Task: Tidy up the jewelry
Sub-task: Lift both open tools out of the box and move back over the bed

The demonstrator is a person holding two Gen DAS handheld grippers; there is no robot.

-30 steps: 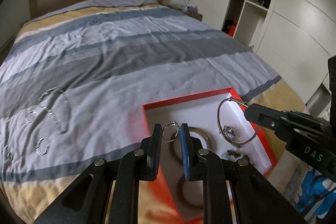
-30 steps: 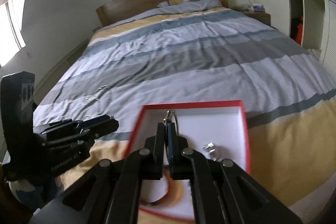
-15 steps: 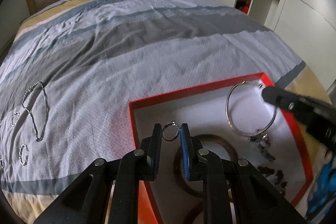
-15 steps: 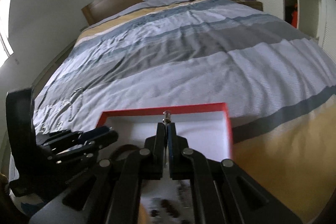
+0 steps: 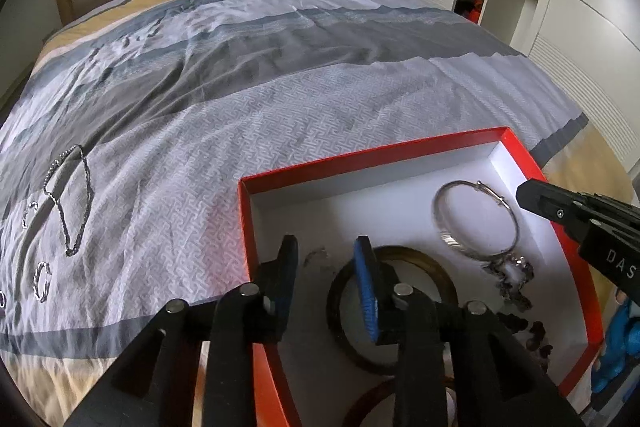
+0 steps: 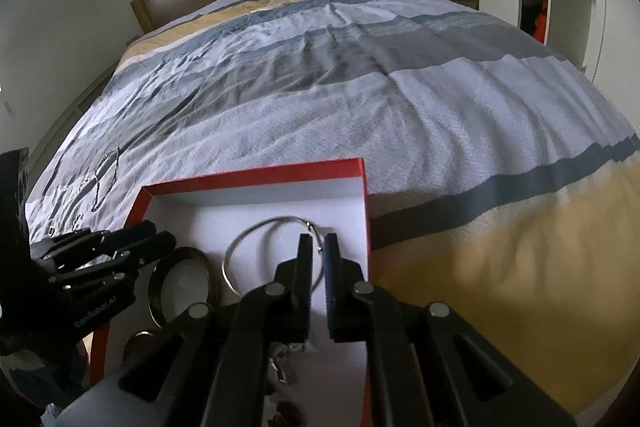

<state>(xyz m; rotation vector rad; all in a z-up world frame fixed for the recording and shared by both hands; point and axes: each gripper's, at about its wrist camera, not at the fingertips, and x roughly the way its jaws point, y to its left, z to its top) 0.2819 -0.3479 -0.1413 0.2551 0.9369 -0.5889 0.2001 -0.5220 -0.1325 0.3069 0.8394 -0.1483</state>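
A red box [image 5: 360, 158] [image 6: 256, 175] with a white floor lies on the striped bedspread. My left gripper [image 5: 326, 245] [image 6: 160, 234] hangs over its left part. Its jaws are opening, and a small silver ring [image 5: 316, 254] shows blurred between them, free of the pads. A thin silver bangle [image 5: 444, 231] [image 6: 227, 259] lies flat on the box floor. My right gripper [image 6: 318, 239] [image 5: 524, 195] is at its clasp end with the jaws opening a crack, the wire between them but not pinched. A dark bangle [image 5: 335, 297] [image 6: 180, 251] lies in the box under the left gripper.
Also in the box are a sparkly charm piece [image 5: 510, 269] and dark beads [image 5: 532, 331]. A silver chain [image 5: 66, 195] and small hoops [image 5: 42, 277] lie on the bedspread to the left. Wardrobe doors [image 5: 580, 39] stand at the right.
Both grippers came down closer to the box. The left jaws spread and the ring slipped out of them. The bangle went from hanging to lying flat, and the right jaws parted slightly.
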